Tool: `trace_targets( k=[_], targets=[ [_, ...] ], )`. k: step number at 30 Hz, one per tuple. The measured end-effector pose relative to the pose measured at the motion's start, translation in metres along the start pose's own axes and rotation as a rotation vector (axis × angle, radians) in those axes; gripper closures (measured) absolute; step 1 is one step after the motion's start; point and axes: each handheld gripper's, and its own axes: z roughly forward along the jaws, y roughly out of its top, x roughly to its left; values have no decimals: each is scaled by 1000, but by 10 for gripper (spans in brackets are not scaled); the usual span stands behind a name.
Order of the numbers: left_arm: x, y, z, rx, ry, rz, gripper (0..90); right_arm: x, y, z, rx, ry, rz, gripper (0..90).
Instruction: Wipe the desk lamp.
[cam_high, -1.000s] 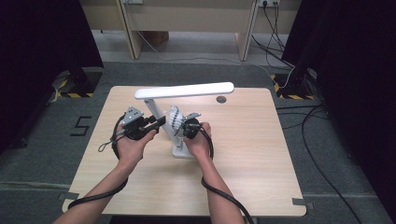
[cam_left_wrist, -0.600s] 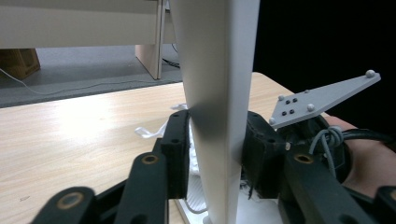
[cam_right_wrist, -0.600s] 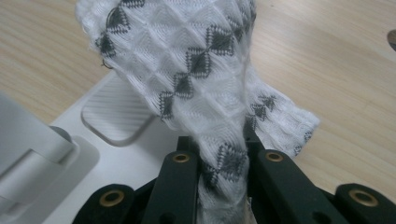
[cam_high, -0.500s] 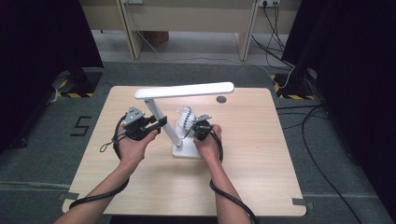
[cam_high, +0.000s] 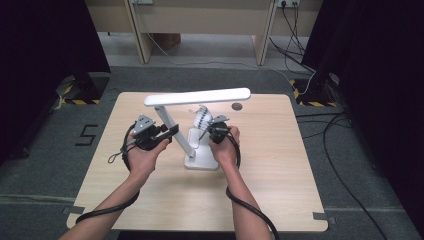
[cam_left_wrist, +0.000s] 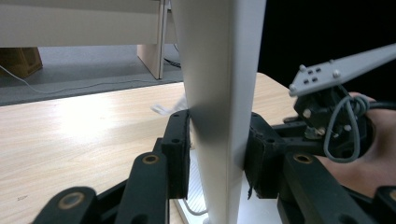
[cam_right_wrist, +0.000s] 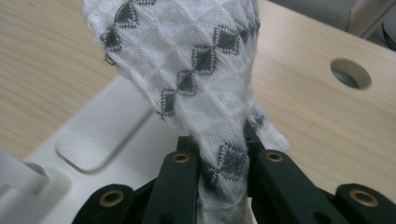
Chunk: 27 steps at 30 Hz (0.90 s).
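Observation:
A white desk lamp stands mid-table, with a flat base (cam_high: 202, 159), a slanted arm (cam_high: 172, 129) and a long horizontal head (cam_high: 197, 96). My left gripper (cam_high: 170, 131) is shut on the lamp arm (cam_left_wrist: 219, 107), one jaw on each side of it. My right gripper (cam_high: 214, 129) is shut on a white cloth (cam_right_wrist: 196, 70) with a grey diamond pattern. That cloth (cam_high: 201, 117) bunches up above the lamp base (cam_right_wrist: 112, 135), just right of the arm. The right gripper (cam_left_wrist: 327, 116) and its hand also show in the left gripper view.
The wooden table (cam_high: 280, 165) has a round cable hole (cam_high: 236, 106) near its far edge, behind the lamp; the hole (cam_right_wrist: 350, 73) also shows in the right gripper view. Beyond the table stand a desk frame (cam_high: 200, 20) and loose floor cables (cam_high: 310, 75).
My right gripper has carried the cloth to the right, from beside the lamp arm to over the base. The left gripper has stayed on the lamp arm.

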Motion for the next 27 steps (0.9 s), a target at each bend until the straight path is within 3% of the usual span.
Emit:
trace_targets(
  k=[8,13,19,27],
  targets=[
    [1,-1,-1,5,-7,-4,647,29,22,17,-21,75,-47,823],
    [1,-1,-1,4,-11,-4,649,39,25,27,-2,96,-72,822],
    [1,-1,0,5,-9,-5,648,39,18,36,34,90,-73,822],
    [1,-1,-1,5,-8,-3,649,28,7,36,54,51,-52,822]
  ],
)
